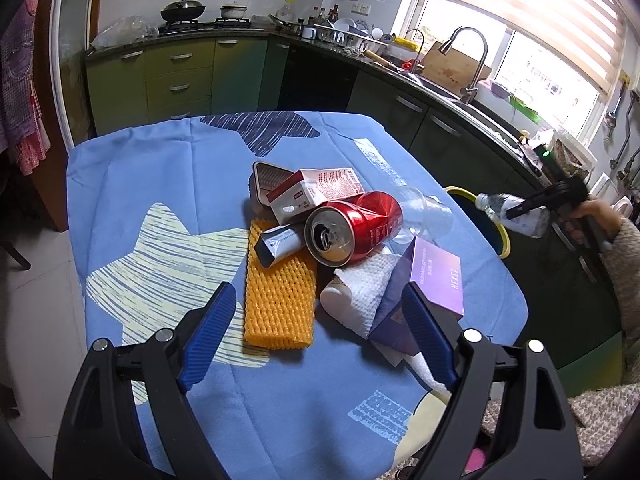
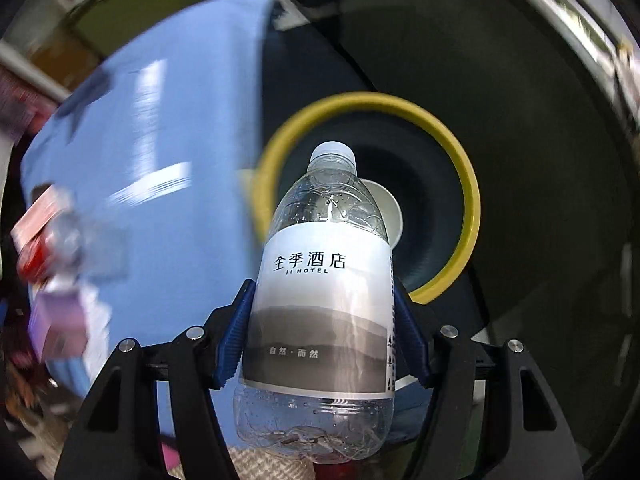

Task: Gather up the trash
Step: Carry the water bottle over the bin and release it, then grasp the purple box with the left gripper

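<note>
Right gripper (image 2: 324,320) clamping bottle (image 2: 326,280), bin (image 2: 468,184) partly hidden, left gripper (image 1: 320,332) wide, table (image 2: 192,128) blurred

A lidded black wok (image 1: 183,7) and a white lidded pot (image 1: 235,11) sit on the stove beside green cabinet drawers (image 1: 178,74), with a curved steel faucet (image 1: 472,64) under the striped window blind (image 1: 532,8).
</note>
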Action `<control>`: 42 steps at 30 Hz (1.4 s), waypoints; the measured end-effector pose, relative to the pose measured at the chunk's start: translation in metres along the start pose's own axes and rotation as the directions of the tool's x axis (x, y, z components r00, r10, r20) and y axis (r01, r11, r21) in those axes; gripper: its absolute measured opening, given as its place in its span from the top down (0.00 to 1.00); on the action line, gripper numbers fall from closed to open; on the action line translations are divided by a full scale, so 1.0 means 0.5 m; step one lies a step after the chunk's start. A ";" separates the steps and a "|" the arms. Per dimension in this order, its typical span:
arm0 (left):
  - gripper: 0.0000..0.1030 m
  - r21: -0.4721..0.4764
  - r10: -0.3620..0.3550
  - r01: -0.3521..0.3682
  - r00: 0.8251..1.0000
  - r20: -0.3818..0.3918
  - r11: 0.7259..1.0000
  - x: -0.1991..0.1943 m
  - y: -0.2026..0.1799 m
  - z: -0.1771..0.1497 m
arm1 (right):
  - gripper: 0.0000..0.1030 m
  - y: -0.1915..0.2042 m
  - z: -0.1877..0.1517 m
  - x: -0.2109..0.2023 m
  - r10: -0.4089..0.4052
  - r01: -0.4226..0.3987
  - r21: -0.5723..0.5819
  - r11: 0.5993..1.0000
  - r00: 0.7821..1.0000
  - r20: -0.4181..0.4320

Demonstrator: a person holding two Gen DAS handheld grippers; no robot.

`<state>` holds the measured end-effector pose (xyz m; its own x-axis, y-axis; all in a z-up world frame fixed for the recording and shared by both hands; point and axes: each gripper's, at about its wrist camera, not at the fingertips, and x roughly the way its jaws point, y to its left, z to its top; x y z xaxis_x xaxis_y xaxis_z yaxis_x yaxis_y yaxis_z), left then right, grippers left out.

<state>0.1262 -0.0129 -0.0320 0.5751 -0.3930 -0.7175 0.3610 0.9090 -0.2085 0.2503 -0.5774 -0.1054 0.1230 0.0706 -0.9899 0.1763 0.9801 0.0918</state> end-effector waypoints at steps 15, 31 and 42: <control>0.15 0.110 -0.021 0.026 0.999 -0.049 0.994 0.021 -0.094 0.020 | 0.33 -0.099 0.075 0.099 0.072 -0.072 0.070 0.995 0.997 -0.003; 0.13 0.370 -0.102 0.140 0.987 -0.121 0.918 0.092 -0.221 0.000 | 0.28 0.054 -0.233 -0.114 0.441 -0.409 -0.170 0.896 0.864 0.244; 0.40 0.308 -0.103 0.165 0.972 -0.210 0.937 0.148 -0.204 -0.002 | 0.27 0.065 -0.307 -0.110 0.556 -0.529 -0.173 0.831 0.786 0.269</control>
<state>0.1310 -0.1344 -0.0645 0.3681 -0.4462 -0.8157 0.6595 0.7437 -0.1092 0.0993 -0.5208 -0.0643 0.4576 0.5509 -0.6979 -0.0874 0.8090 0.5813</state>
